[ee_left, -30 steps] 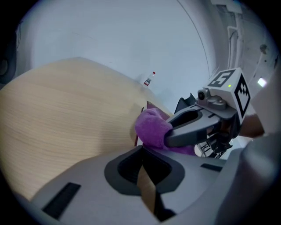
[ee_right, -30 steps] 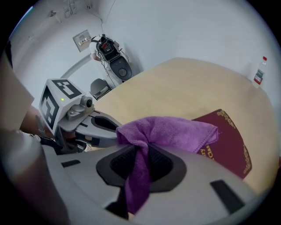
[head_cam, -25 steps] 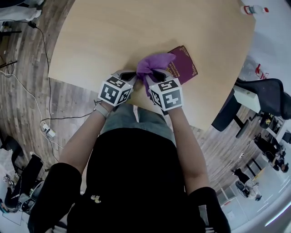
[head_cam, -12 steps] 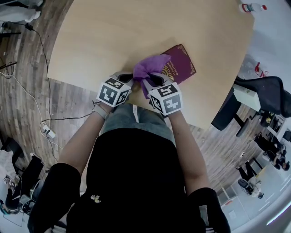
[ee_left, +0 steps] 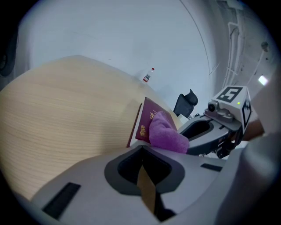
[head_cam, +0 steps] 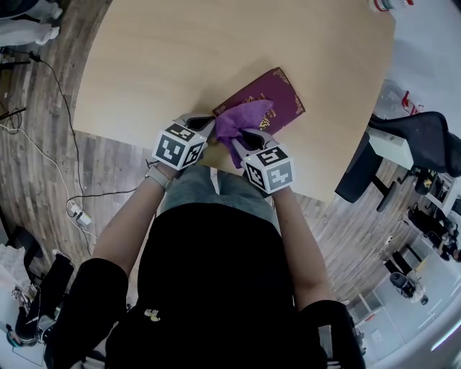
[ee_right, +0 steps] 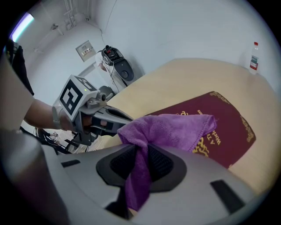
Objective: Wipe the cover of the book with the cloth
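Observation:
A maroon book [head_cam: 270, 94] with gold print lies flat near the table's front edge. A purple cloth [head_cam: 241, 117] rests on its near end, and my right gripper [head_cam: 245, 137] is shut on the cloth's bunched tail [ee_right: 138, 176]. The rest of the cloth [ee_right: 173, 127] spreads over the cover [ee_right: 219, 121]. My left gripper [head_cam: 205, 124] sits at the book's near left corner, its jaws together with only a thin tan sliver in the seam [ee_left: 147, 193]. That corner is hidden under the gripper, so I cannot tell whether it is held. The book [ee_left: 147, 118] runs away beyond it.
The round wooden table [head_cam: 166, 58] has a small bottle [head_cam: 382, 4] at its far right edge. A dark office chair [head_cam: 425, 140] stands to the right. Cables [head_cam: 43, 79] run across the wooden floor on the left. The person's lap is against the table's near edge.
My right gripper has drawn the cloth back toward the person, along the cover. More of the book's far end now shows. The left gripper has stayed by the book's corner.

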